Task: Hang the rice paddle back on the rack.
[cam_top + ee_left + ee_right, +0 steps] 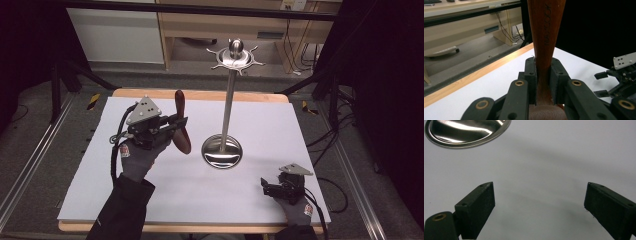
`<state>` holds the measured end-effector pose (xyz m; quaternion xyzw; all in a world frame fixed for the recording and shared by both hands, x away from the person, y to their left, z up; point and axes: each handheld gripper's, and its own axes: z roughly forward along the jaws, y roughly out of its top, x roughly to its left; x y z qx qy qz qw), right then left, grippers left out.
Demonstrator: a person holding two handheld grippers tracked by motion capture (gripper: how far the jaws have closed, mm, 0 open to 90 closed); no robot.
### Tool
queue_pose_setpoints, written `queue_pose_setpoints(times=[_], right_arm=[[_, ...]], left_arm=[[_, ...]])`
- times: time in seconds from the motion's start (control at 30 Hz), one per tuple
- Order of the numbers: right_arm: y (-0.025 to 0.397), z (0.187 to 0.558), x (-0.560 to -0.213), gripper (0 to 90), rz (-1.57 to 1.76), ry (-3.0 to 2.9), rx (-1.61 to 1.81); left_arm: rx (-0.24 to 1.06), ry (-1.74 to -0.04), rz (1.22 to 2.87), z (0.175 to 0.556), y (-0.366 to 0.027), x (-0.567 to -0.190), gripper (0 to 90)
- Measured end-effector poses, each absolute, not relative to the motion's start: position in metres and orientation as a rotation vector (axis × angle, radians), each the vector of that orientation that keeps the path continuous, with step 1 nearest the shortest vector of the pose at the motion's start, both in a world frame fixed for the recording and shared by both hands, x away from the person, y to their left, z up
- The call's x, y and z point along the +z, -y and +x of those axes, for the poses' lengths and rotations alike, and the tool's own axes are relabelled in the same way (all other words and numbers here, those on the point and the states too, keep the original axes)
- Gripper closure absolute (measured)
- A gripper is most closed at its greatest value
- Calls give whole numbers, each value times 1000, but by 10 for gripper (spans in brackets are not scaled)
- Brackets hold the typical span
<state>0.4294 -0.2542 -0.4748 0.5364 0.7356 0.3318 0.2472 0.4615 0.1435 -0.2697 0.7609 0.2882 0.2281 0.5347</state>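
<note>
Two black jaws of the right gripper (539, 207) stand wide apart with nothing between them, just above a plain white table top (554, 157), with the shiny metal stand base (466, 131) at upper left.

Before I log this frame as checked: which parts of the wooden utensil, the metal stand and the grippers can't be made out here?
- Wooden utensil: left gripper view, top edge cuts its upper end; jaws hide the clamped section.
- Utensil's working end: high view, partly behind the left gripper; spoon or spatula, cannot tell.
- Stand's hooks: high view, too small to count.
- Stand's base: right gripper view, cut by the top edge.
- Right gripper: open, its body out of frame.
</note>
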Motion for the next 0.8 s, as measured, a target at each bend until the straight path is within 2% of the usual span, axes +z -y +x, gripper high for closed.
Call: queue_pose_setpoints(times=[0.8], right_arm=[[255, 429, -474, 100, 1465, -2002, 918]], left_arm=[[554, -671, 1821, 471, -124, -241, 775]])
